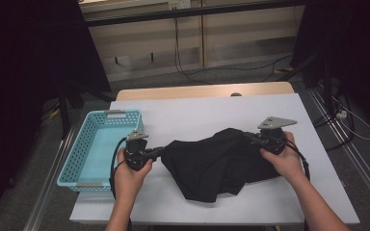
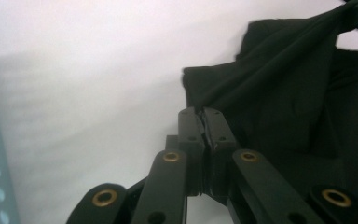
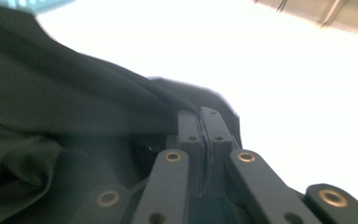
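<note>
I have a gripper in each hand, and both are at the black cloth that lies crumpled on the white table, a little right of the middle and toward my near side.

My left gripper sits at the cloth's left edge. In the left gripper view its jaws are pressed together with a thin fold of the black fabric pinched between the pads, and the cloth stretches away from them in a taut ridge toward the far right.

My right gripper is at the cloth's far right corner, with my right hand resting against the fabric. In the right gripper view its jaws are also closed tight, and a fold of the cloth is caught between them, rising to the tips from the left.

The turquoise basket stands at the table's left edge, just beside my left hand, apart from the cloth.
</note>
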Available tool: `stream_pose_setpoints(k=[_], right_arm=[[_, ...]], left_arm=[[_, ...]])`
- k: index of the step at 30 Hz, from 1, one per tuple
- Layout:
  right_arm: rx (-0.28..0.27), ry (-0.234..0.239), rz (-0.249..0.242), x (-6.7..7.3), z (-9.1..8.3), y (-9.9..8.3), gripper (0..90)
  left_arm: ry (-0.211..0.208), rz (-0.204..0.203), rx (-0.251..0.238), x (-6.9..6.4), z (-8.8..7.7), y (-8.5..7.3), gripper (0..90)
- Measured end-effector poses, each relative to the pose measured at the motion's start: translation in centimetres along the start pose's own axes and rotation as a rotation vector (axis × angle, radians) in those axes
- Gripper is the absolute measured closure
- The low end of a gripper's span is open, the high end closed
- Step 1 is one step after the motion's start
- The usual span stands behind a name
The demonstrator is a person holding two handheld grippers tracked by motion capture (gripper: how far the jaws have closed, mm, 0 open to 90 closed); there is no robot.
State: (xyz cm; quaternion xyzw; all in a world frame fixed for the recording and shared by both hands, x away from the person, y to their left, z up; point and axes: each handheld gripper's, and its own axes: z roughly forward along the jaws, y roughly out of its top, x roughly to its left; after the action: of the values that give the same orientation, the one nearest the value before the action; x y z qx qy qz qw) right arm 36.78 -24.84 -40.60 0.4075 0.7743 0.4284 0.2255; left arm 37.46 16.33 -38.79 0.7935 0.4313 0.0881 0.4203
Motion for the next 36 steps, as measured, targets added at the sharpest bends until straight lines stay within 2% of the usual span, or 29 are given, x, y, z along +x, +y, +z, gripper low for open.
stream_pose_setpoints(k=[2,5,7,8,9,10,11,13,14,20,21,25,26,27,28,29,30,32,33,34,35,36], right_arm=[[-0.019,-0.003,0.005,-0.2,-0.6,0.2,89.1],[-0.061,-0.027,0.028,-0.5,-1.7,0.2,85.5],[-0.056,-0.039,0.03,-0.5,-1.5,-0.2,82.2],[-0.056,-0.039,0.03,-0.5,-1.5,-0.2,82.2],[-0.047,-0.031,0.031,-0.4,-1.3,-0.4,80.1],[-0.032,-0.015,0.035,-0.1,-1.0,-0.8,71.7],[-0.032,-0.015,0.035,-0.1,-1.0,-0.8,71.7],[-0.007,-0.009,0.036,0.2,-0.7,-1.0,60.3],[-0.003,0.016,0.032,0.3,-0.6,-1.1,59.6],[0.011,0.068,0.015,1.4,-0.4,-1.5,53.1],[0.04,0.081,0.003,1.7,0.0,-1.8,52.9],[0.069,0.109,-0.01,2.2,0.6,-2.2,53.3],[0.086,0.12,-0.024,2.5,1.0,-2.2,57.4],[0.086,0.12,-0.024,2.5,1.0,-2.2,57.4],[0.102,0.106,-0.028,2.6,1.2,-2.3,61.5],[0.118,0.081,-0.031,2.5,1.3,-2.4,63.4],[0.136,0.065,-0.027,2.4,1.5,-2.5,72.1],[0.142,0.072,0.007,1.6,1.6,-2.8,87.1],[0.13,0.045,0.029,0.8,1.2,-2.9,88.2],[0.13,0.045,0.029,0.8,1.2,-2.9,88.2],[0.107,0.008,0.052,-0.1,0.5,-2.9,88.3],[0.107,0.008,0.052,-0.1,0.5,-2.9,88.3]], left_arm=[[-0.008,0.009,-0.006,-0.4,0.2,0.1,87.2],[0.018,0.025,-0.005,-0.5,0.5,0.2,87.3],[0.045,0.005,0.006,0.1,0.4,0.0,87.2],[0.045,0.005,0.006,0.1,0.4,0.0,87.2],[0.052,-0.002,0.011,0.4,0.3,0.0,87.2],[0.069,-0.014,0.017,0.8,0.3,-0.2,87.2],[0.069,-0.014,0.017,0.8,0.3,-0.2,87.1],[0.08,-0.018,0.022,1.1,0.2,-0.3,87.0],[0.083,-0.021,0.026,1.2,0.1,-0.4,86.9],[0.106,-0.017,0.038,1.5,-0.2,-0.6,86.8],[0.11,-0.018,0.035,1.4,-0.2,-0.6,86.7],[0.115,-0.011,0.041,1.3,-0.1,-0.6,85.8],[0.117,-0.01,0.04,1.2,0.0,-0.6,85.0],[0.117,-0.009,0.044,1.2,0.1,-0.6,85.0],[0.116,-0.002,0.039,1.2,0.1,-0.5,82.2],[0.117,-0.004,0.03,1.2,0.2,-0.5,75.9],[0.117,-0.006,0.025,1.2,0.3,-0.5,69.2],[0.116,-0.009,0.011,1.1,0.4,-0.4,58.5],[0.126,-0.002,-0.002,1.0,0.6,-0.3,48.5],[0.126,-0.002,-0.002,1.0,0.6,-0.3,45.3],[0.128,-0.004,-0.008,0.9,0.7,-0.2,42.7],[0.123,-0.012,-0.011,0.9,0.9,-0.2,42.7]])
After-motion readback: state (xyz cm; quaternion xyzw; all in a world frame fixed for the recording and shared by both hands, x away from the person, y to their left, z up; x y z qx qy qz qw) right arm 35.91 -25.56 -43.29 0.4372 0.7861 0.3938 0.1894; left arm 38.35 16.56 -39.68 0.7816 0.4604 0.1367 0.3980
